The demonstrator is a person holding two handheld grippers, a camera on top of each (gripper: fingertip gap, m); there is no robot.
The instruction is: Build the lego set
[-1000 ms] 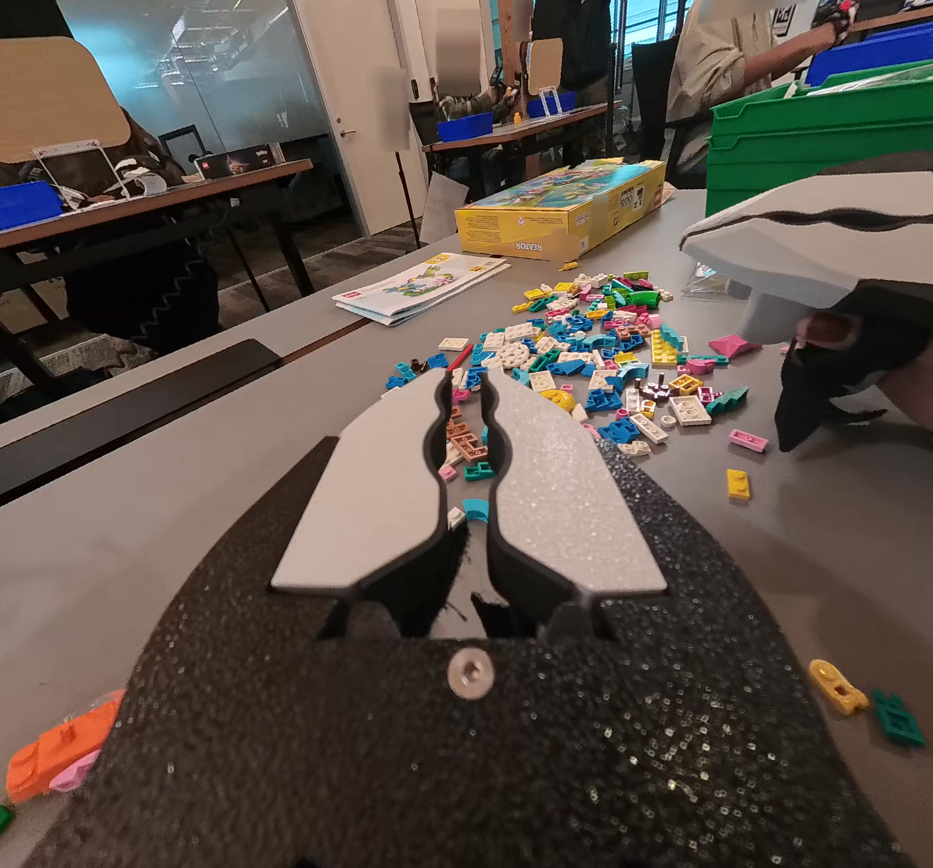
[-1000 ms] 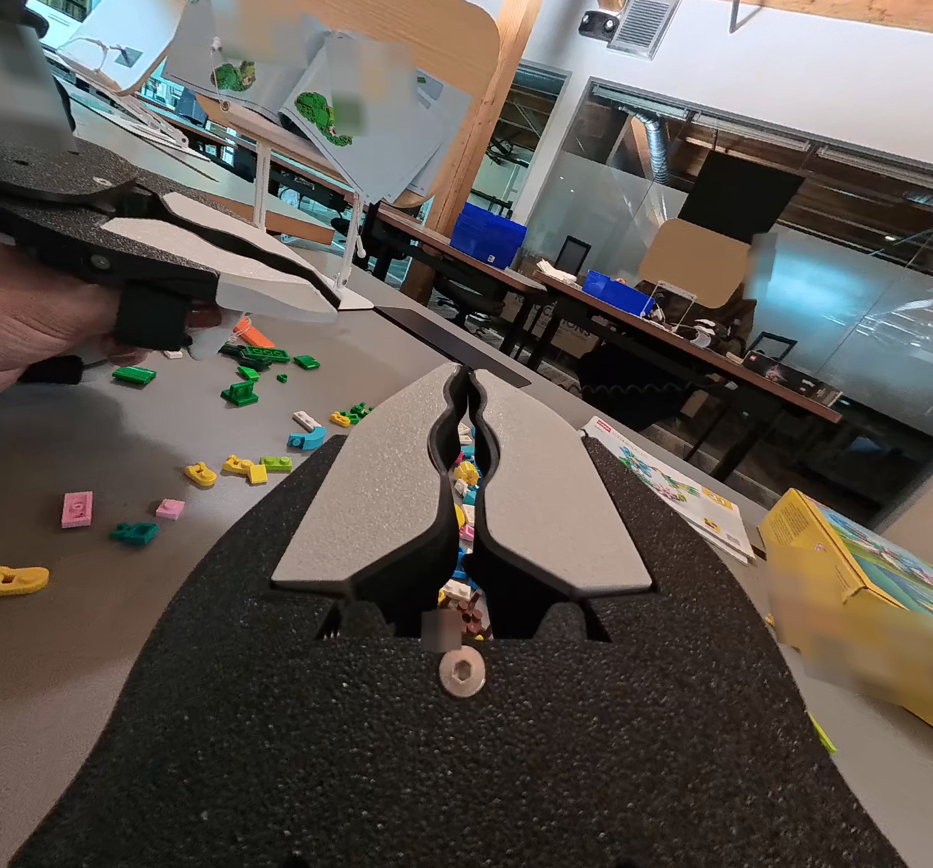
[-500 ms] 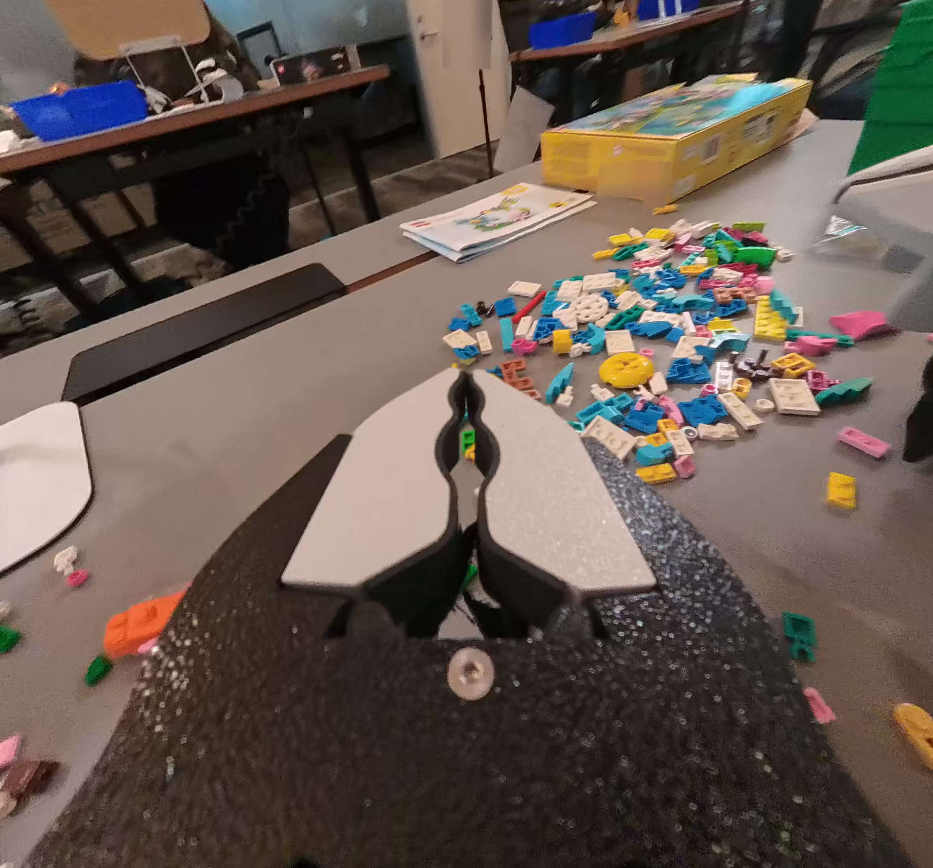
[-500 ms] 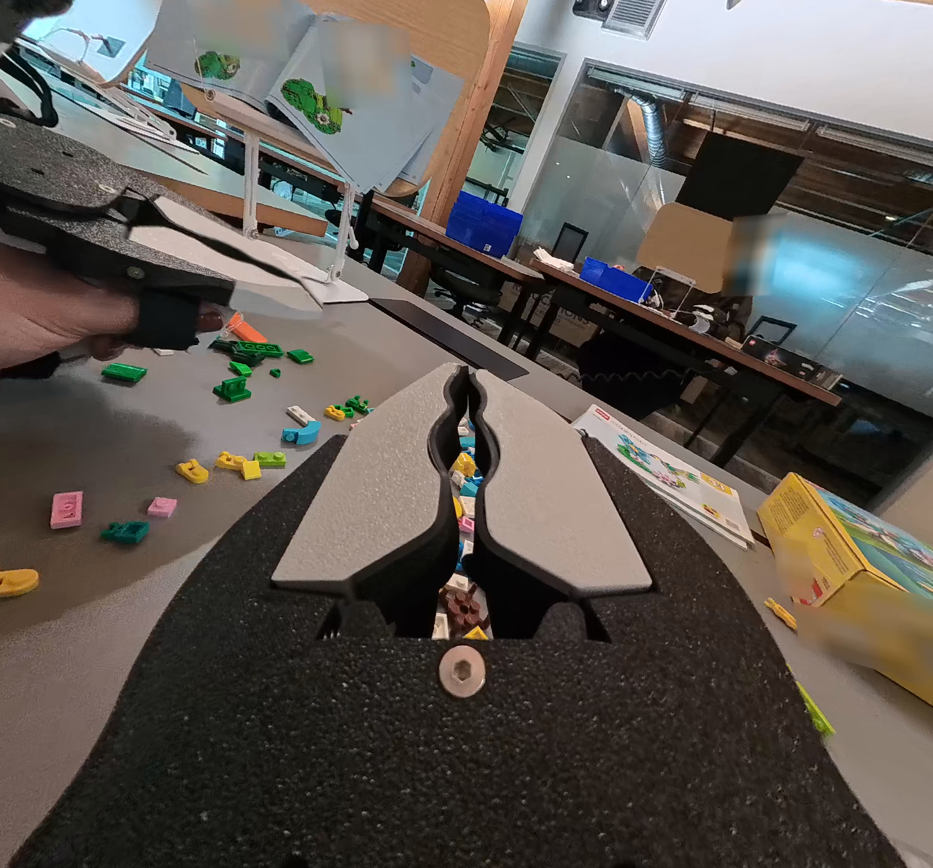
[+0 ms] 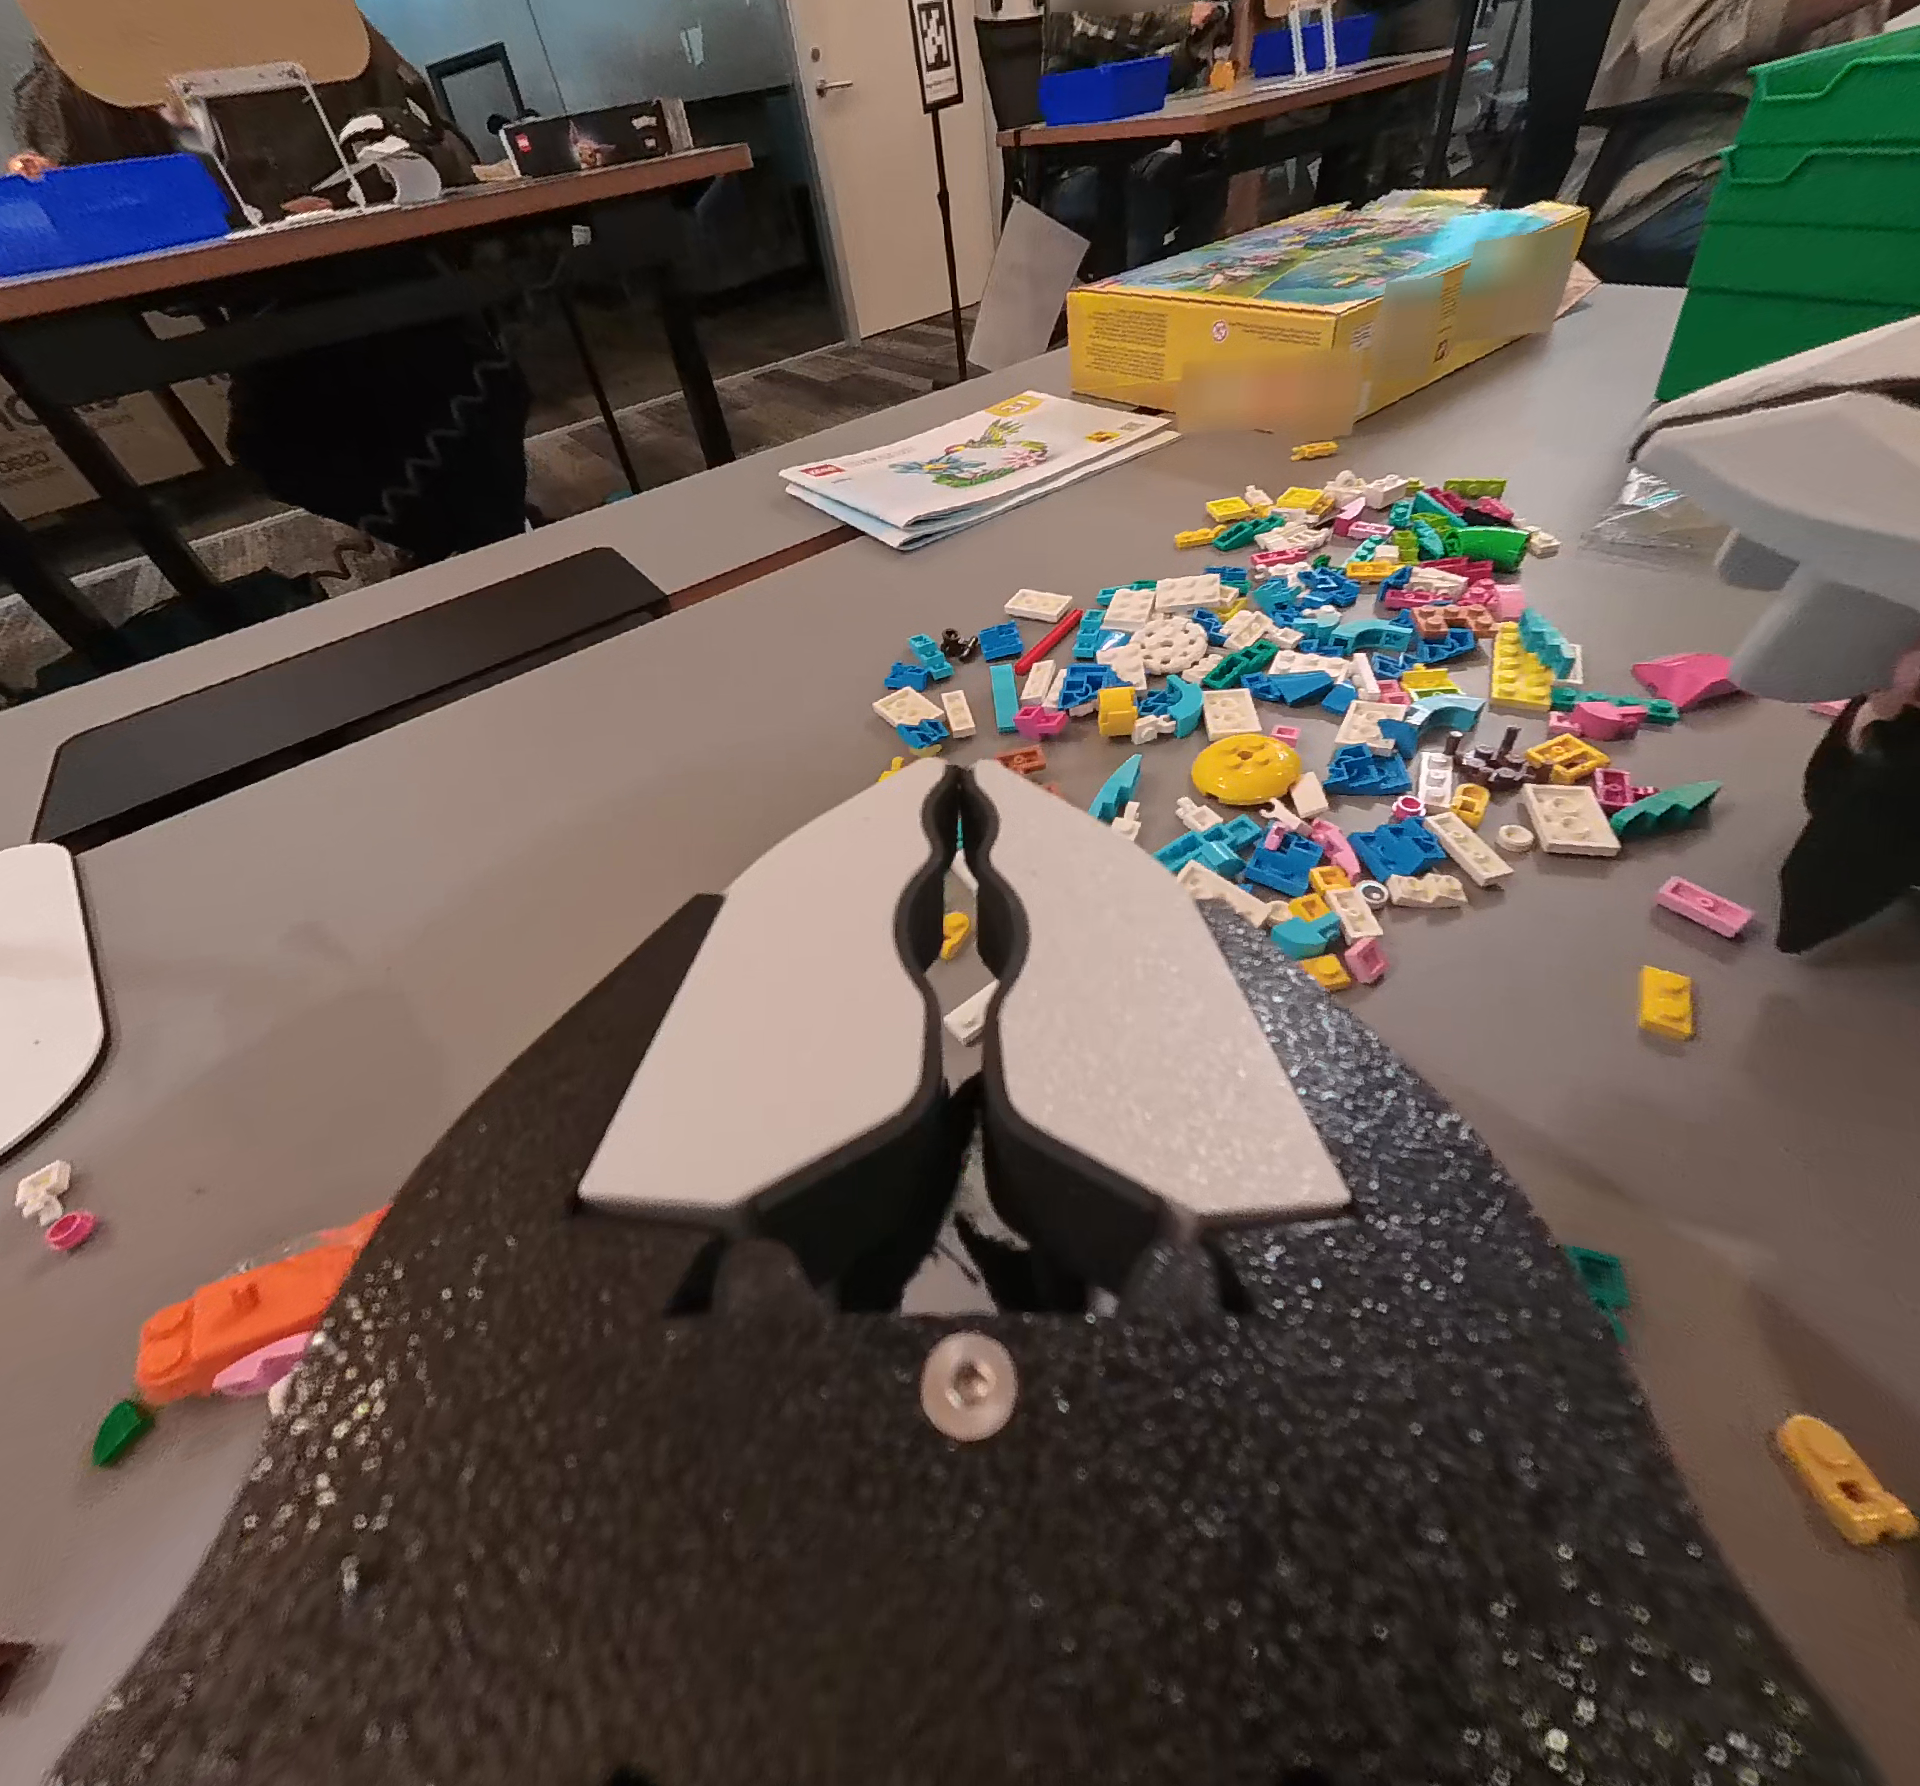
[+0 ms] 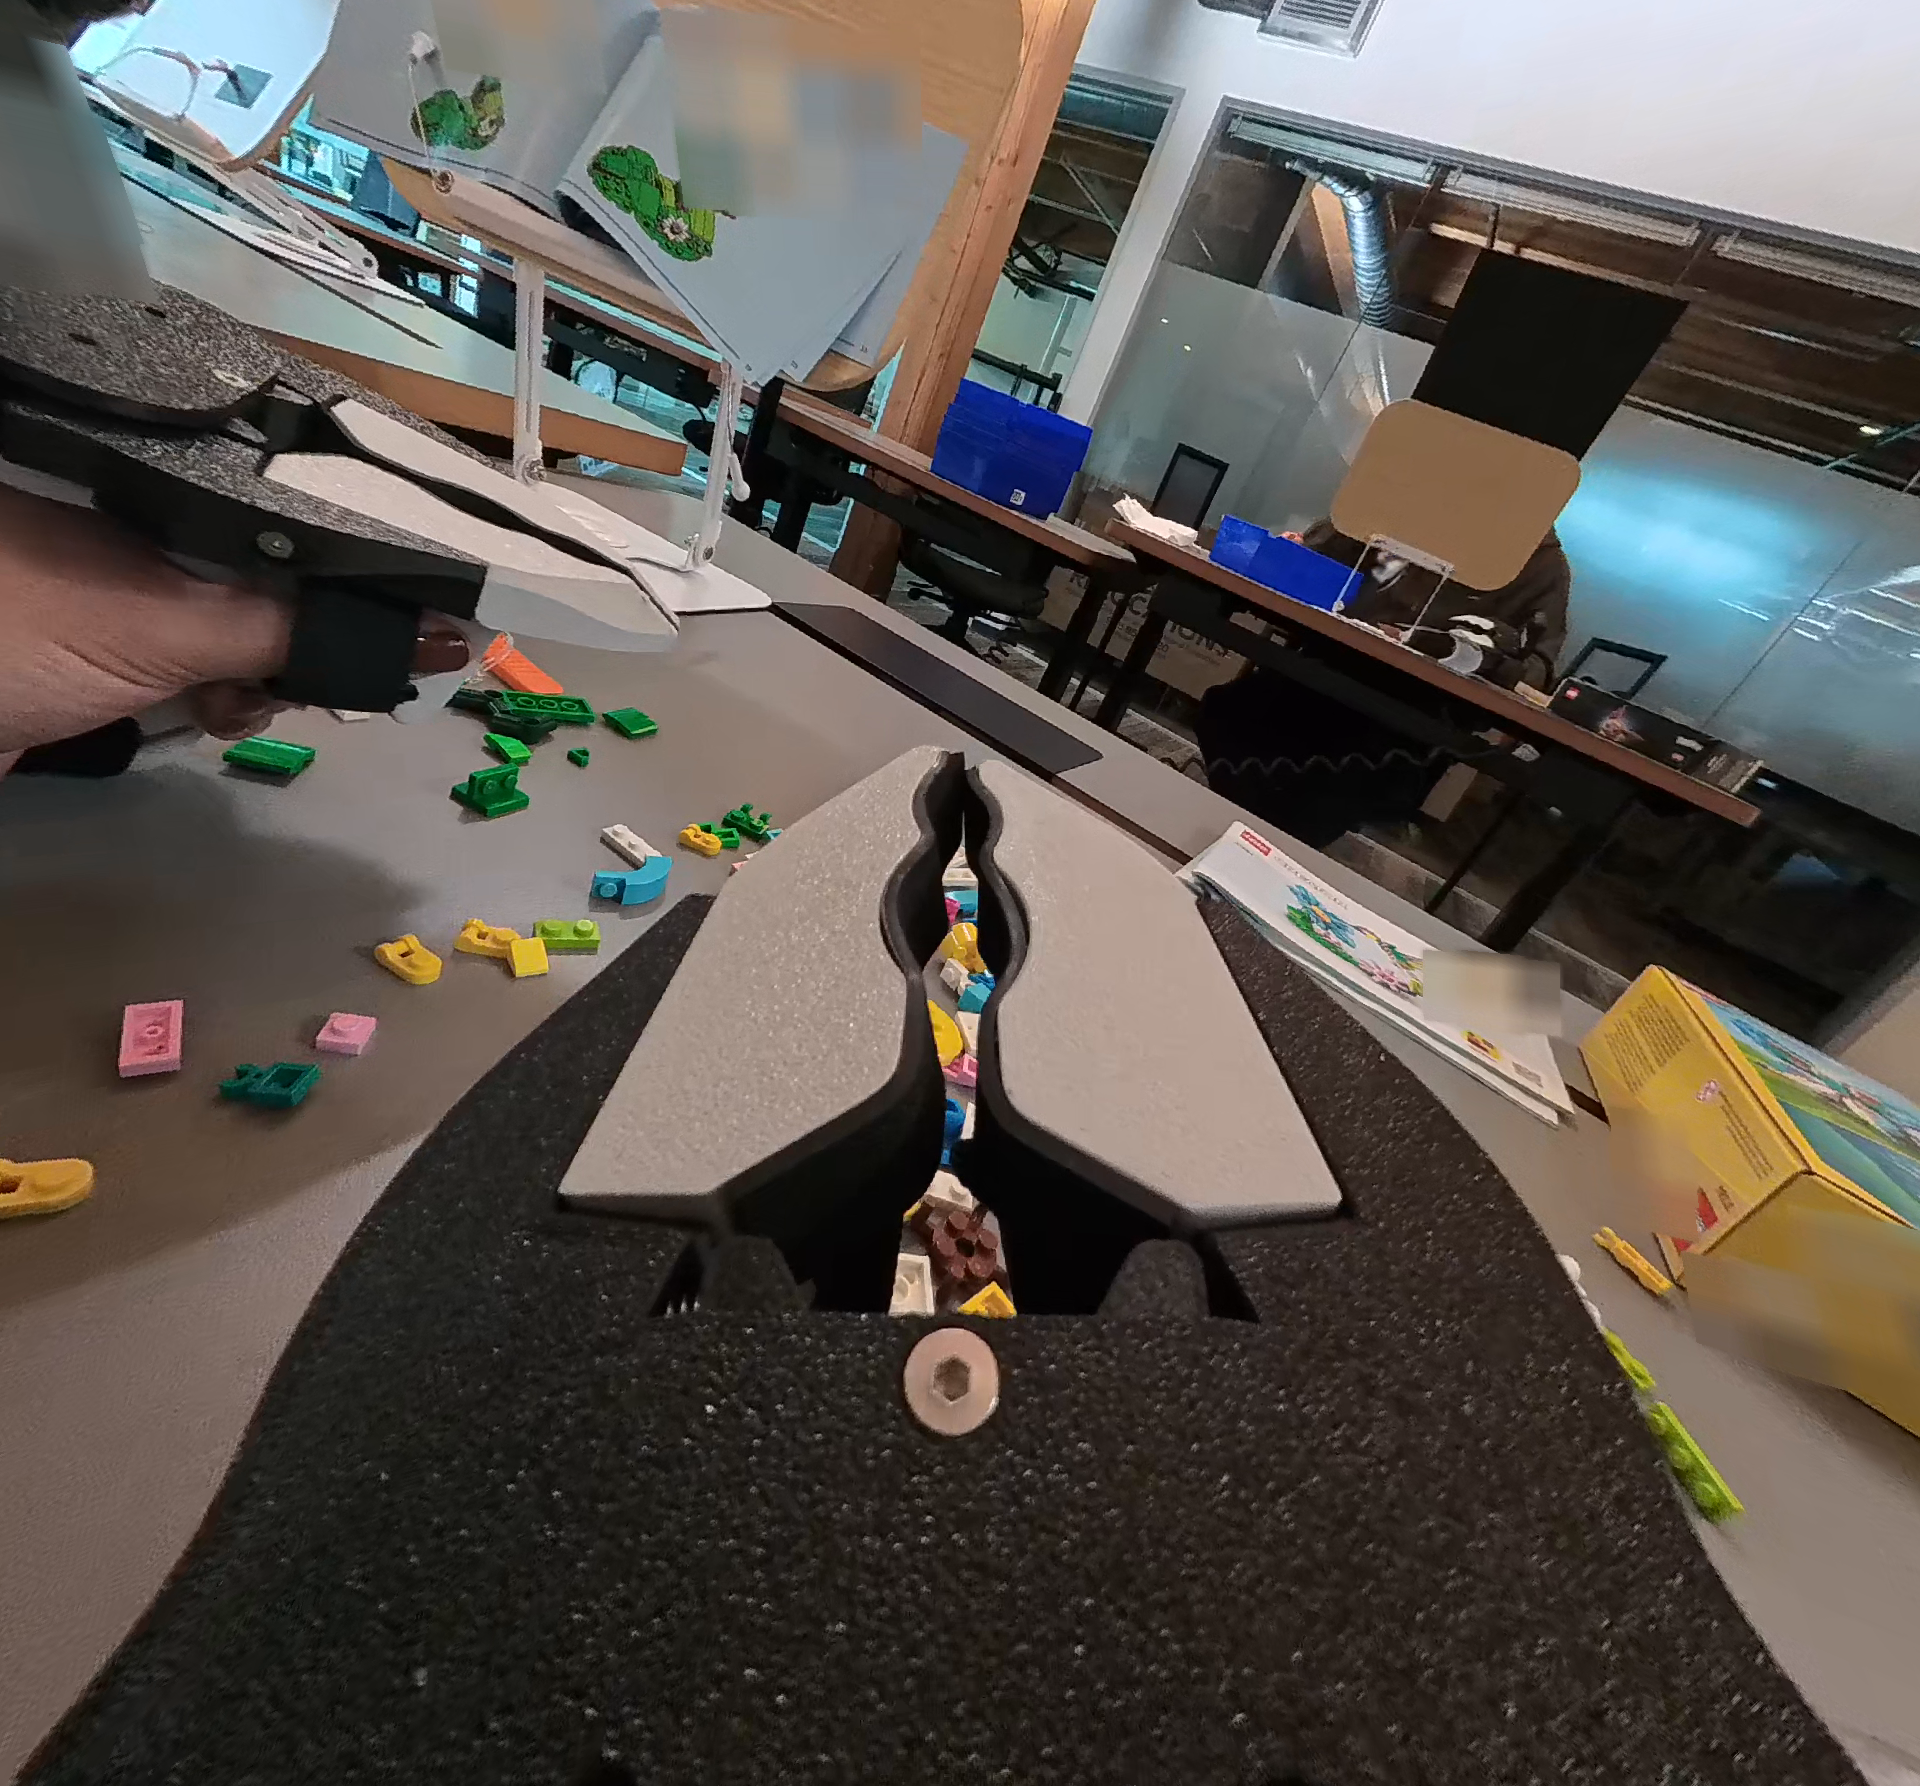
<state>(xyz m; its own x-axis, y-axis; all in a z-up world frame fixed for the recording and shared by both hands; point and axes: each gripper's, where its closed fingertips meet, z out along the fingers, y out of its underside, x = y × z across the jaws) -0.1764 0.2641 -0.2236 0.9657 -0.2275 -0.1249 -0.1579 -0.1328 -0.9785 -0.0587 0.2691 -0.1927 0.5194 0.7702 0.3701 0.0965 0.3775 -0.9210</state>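
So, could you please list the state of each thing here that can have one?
left gripper: shut, empty, above the table.
right gripper: shut, empty, over the brick pile.
yellow box: lying flat; whether open or closed cannot be told.
booklet on the table: closed, flat.
booklet on the stand: open, propped up.
brick pile: loose, none joined that I can see.

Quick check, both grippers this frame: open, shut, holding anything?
Left gripper: shut, tips together, nothing between them, above the grey table.
Right gripper: shut, empty, over the loose lego pieces.
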